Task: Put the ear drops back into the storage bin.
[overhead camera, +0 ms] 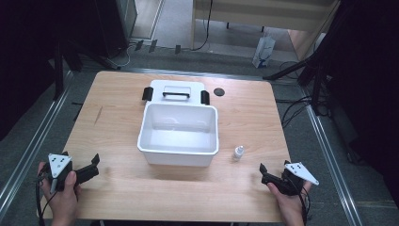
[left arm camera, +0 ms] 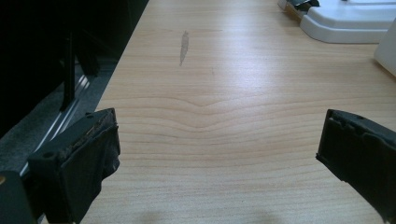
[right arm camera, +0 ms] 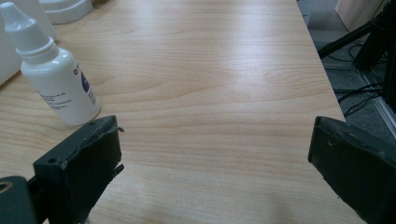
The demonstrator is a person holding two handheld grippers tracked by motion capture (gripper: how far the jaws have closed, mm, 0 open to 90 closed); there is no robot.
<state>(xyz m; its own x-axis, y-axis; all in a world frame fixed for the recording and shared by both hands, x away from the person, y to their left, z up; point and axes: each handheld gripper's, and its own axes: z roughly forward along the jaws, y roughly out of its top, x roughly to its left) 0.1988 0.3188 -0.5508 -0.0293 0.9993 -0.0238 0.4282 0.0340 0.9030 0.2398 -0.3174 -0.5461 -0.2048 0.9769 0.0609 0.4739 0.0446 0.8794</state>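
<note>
Dropper bottle (right arm camera: 58, 77): upright on table (overhead camera: 122, 188), beside white bin (overhead camera: 179, 134), just ahead-left of right gripper (right arm camera: 212, 154) (jaws spread, empty). Left gripper (left arm camera: 219, 154) likewise agape. Bottle label partly cut off, unreadable.

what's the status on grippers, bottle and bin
Left gripper open, empty. Right gripper open, empty. Dropper bottle upright beside white bin, lid off behind it. Nothing between.

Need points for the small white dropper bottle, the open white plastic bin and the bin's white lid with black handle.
Small white dropper bottle (right arm camera: 58, 86), right gripper view, on its body.
Open white plastic bin (overhead camera: 179, 151), high view, on its near rim.
White lid with black handle (overhead camera: 175, 87), high view, on its top surface.
</note>
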